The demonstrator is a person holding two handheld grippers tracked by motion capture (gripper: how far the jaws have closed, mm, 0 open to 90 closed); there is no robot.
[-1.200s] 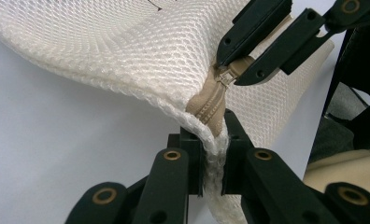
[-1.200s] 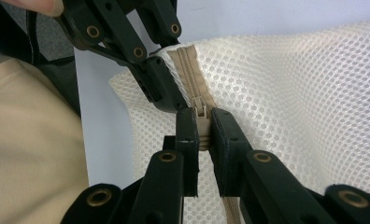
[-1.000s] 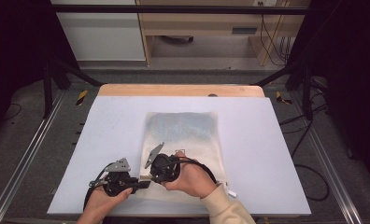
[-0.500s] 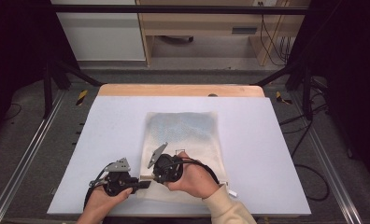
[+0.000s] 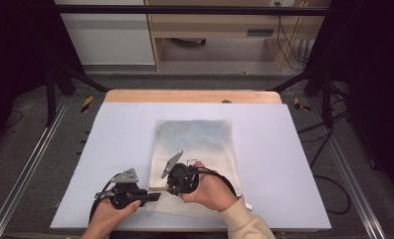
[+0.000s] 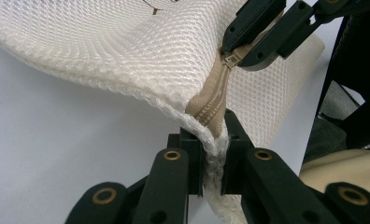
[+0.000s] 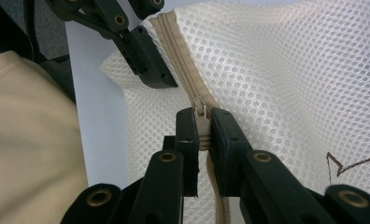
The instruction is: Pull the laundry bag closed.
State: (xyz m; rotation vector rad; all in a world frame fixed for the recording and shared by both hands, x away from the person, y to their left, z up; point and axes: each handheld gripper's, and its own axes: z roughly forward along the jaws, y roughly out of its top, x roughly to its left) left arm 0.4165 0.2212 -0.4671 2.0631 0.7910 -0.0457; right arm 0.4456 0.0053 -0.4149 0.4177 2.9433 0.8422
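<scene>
Mesh bag [image 5: 195, 149]: flat on bench [image 5: 284, 164], contents unclear.
Left gripper [image 6: 214, 154]: jaws clamped on bag corner.
Right gripper [image 7: 202, 135]: jaws pinching zipper pull [image 7: 201, 112].
Change: right gripper barely shifted along zipper [image 7: 178, 56].

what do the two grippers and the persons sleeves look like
Both the left gripper and right gripper are black, with linked jaw arms joined by brass-coloured rivets. Each carries a grey three-cornered plate on top and trails a black cable. The right arm wears a cream sleeve.
</scene>
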